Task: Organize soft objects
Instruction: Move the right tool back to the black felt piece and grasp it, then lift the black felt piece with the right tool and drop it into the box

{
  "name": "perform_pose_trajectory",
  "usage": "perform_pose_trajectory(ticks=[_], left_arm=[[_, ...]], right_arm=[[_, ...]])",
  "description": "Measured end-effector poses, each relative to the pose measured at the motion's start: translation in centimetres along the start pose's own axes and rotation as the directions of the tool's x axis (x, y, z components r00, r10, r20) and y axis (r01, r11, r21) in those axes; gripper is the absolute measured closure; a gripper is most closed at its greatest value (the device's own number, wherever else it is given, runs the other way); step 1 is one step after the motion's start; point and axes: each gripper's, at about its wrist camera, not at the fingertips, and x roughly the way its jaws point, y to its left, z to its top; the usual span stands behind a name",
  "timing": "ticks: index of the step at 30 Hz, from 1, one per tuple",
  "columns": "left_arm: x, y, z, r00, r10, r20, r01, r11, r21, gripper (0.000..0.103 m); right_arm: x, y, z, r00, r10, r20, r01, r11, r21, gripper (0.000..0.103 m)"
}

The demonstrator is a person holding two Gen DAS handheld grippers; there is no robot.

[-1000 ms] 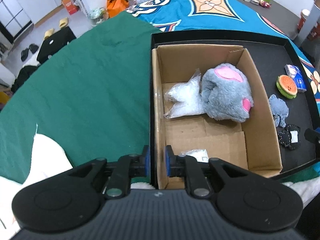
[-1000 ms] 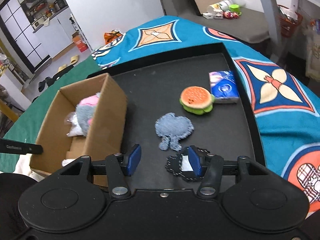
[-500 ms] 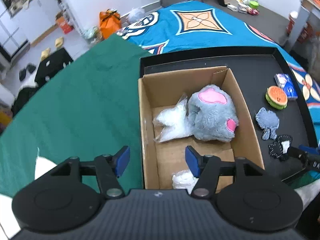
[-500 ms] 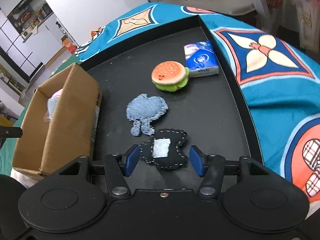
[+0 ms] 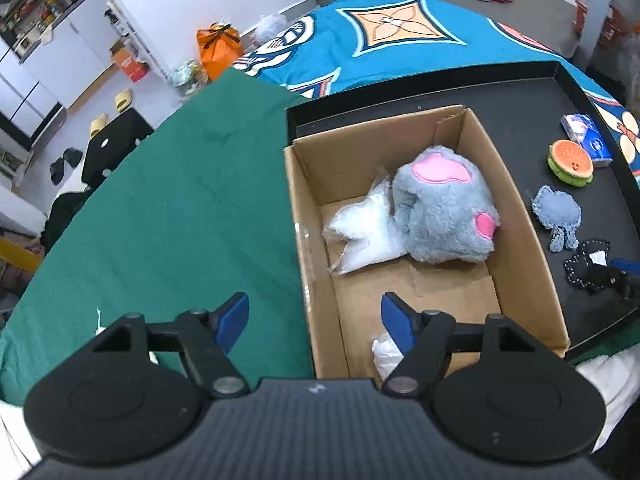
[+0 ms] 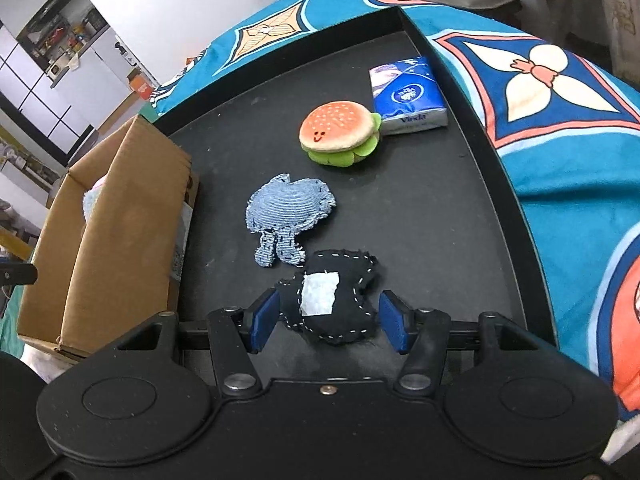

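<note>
A cardboard box [image 5: 536, 280] stands on a black tray [image 6: 440, 216]. It holds a grey and pink plush [image 5: 444, 208], a clear bag of white stuffing [image 5: 364, 232] and a small white wad [image 5: 386, 356]. My left gripper [image 5: 314, 322] is open and empty above the box's near left wall. My right gripper [image 6: 328, 322] is open, its fingers either side of a black stitched fabric toy [image 6: 332, 300] lying on the tray. Beyond lie a blue denim toy [image 6: 286, 210], a plush burger [image 6: 338, 132] and a tissue pack [image 6: 408, 94].
The tray sits on a teal patterned cloth [image 6: 560, 128]; a green cloth [image 5: 168, 216] lies left of the box. The tray's raised rim [image 6: 504, 184] runs along the right. Floor clutter and an orange bag [image 5: 218, 46] are beyond the table.
My left gripper opened, letting go of the white wad in the box, and drew back upward. My right gripper moved forward and down until its open fingers straddle the black fabric toy.
</note>
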Motion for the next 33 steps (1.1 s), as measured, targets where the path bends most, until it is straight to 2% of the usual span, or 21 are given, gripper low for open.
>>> perform_pose_trajectory(ticks=[1, 4, 8, 18, 24, 33], left_arm=[[0.0, -0.2, 0.0, 1.000, -0.001, 0.005, 0.001, 1.000, 0.010, 0.031], [-0.1, -0.8, 0.0, 1.000, 0.010, 0.022, -0.011, 0.999, 0.034, 0.031], [-0.2, -1.4, 0.0, 1.000, 0.006, 0.029, -0.008, 0.997, 0.071, 0.031], [-1.0, -0.9, -0.5, 0.998, 0.011, 0.061, -0.013, 0.999, 0.040, 0.031], [-1.8, -0.4, -1.1, 0.996, -0.034, 0.078, 0.033, 0.999, 0.017, 0.031], [-1.9, 0.8, -1.4, 0.994, -0.064, 0.091, 0.069, 0.996, -0.051, 0.031]], right_arm=[[0.0, 0.1, -0.1, 1.000, -0.008, 0.002, 0.008, 1.000, -0.012, 0.050], [0.0, 0.1, -0.1, 1.000, -0.027, 0.004, 0.027, 0.999, -0.027, 0.069], [-0.2, -0.1, 0.0, 1.000, -0.024, 0.005, 0.024, 1.000, -0.020, 0.074], [-2.0, -0.7, 0.5, 0.999, -0.011, 0.036, 0.010, 1.000, 0.026, 0.076], [-3.4, 0.0, 0.7, 0.997, -0.020, 0.070, 0.019, 1.000, 0.008, 0.076], [-5.3, 2.1, 2.0, 0.993, -0.014, 0.116, 0.017, 0.999, -0.031, 0.076]])
